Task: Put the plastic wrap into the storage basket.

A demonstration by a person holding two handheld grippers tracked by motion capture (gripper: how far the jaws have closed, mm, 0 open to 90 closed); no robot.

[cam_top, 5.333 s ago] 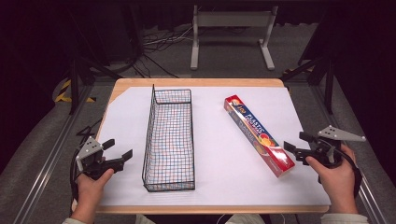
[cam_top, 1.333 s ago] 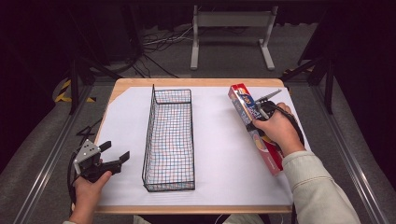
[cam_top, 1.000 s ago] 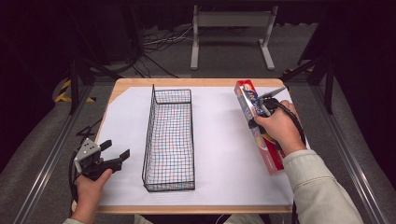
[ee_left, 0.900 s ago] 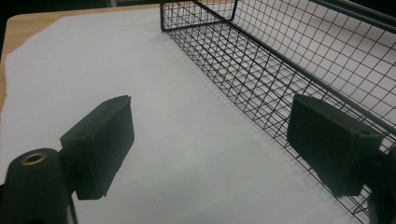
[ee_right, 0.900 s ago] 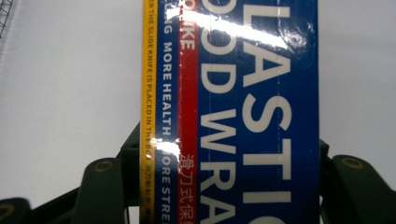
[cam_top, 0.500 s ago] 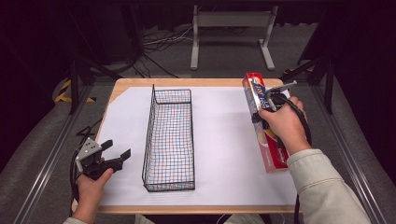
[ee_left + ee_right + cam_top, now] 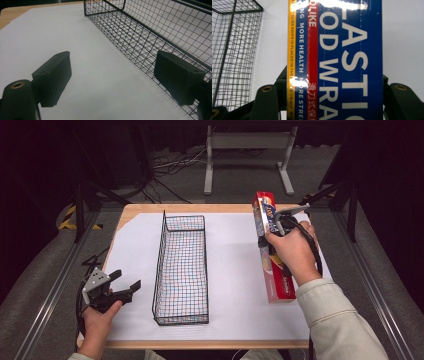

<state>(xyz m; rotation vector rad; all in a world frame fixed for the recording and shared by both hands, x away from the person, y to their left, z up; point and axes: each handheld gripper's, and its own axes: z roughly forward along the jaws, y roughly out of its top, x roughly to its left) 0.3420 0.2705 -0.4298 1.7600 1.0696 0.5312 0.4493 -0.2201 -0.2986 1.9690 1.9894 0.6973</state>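
A long red and blue plastic wrap box [image 7: 270, 250] is held lengthwise above the right side of the white sheet, its far end raised. My right gripper [image 7: 270, 227] is shut on it near that far end. Its blue printed face [image 7: 342, 60] sits clamped between the jaws in the right gripper view. A black wire basket [image 7: 182, 265] stands in the middle of the table, and its long side [image 7: 150, 32] shows in the left gripper view. My left gripper [image 7: 127, 282] rests at the front left with its jaws wide apart and nothing between its fingers [image 7: 53, 77].
A white sheet [image 7: 230, 270] covers the wooden table [image 7: 135, 210]. Bare sheet lies between the basket and the box and left of the basket. A metal stand [image 7: 247, 150] and cables are on the floor beyond the table's far edge.
My right gripper went from the table's right front to the box, closed on it and has lifted its far end up and away. The left gripper has not moved.
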